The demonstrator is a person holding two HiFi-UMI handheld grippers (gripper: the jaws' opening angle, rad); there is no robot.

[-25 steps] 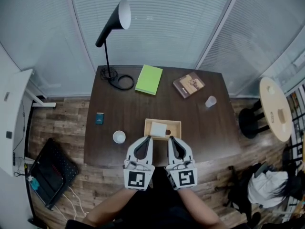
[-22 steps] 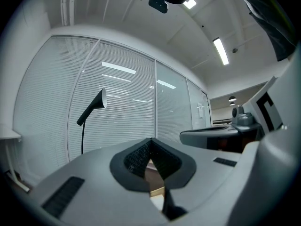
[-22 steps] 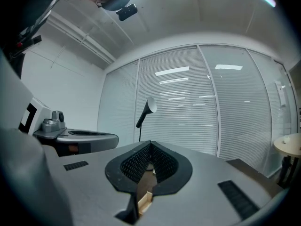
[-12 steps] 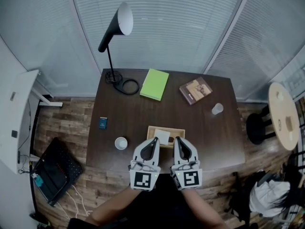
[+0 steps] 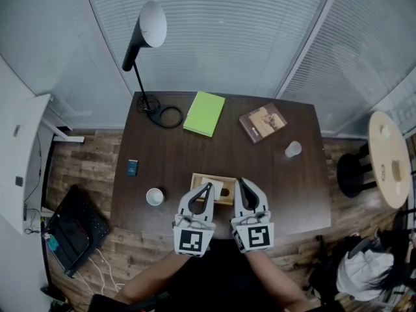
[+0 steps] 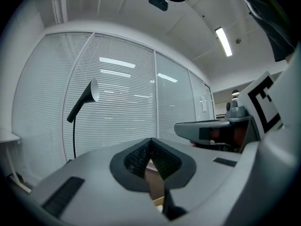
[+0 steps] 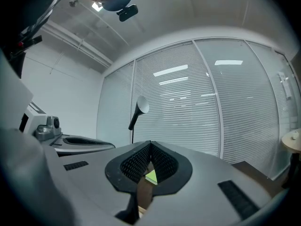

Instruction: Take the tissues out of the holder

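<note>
I see both grippers level at near edge of dark brown wooden desk [image 5: 170,153]. Left gripper [image 5: 208,188]: fingers pressed together, nothing between. Right gripper [image 5: 240,182]: fingers closed too, empty. Shallow light-wood tissue holder [image 5: 196,178] lies on desk at both tips; white tissues [image 5: 216,185] inside it.

I saw an office; a dark desk [image 5: 175,155] stood by glass walls with white blinds [image 5: 221,31]; on the desk were a black lamp [image 5: 144,34], a green notebook [image 5: 204,114] and a book [image 5: 262,121]; a long light [image 6: 223,40] shone on the ceiling; the floor [image 5: 78,168] was wood, and a small round table [image 5: 390,158] stood to the side.
</note>
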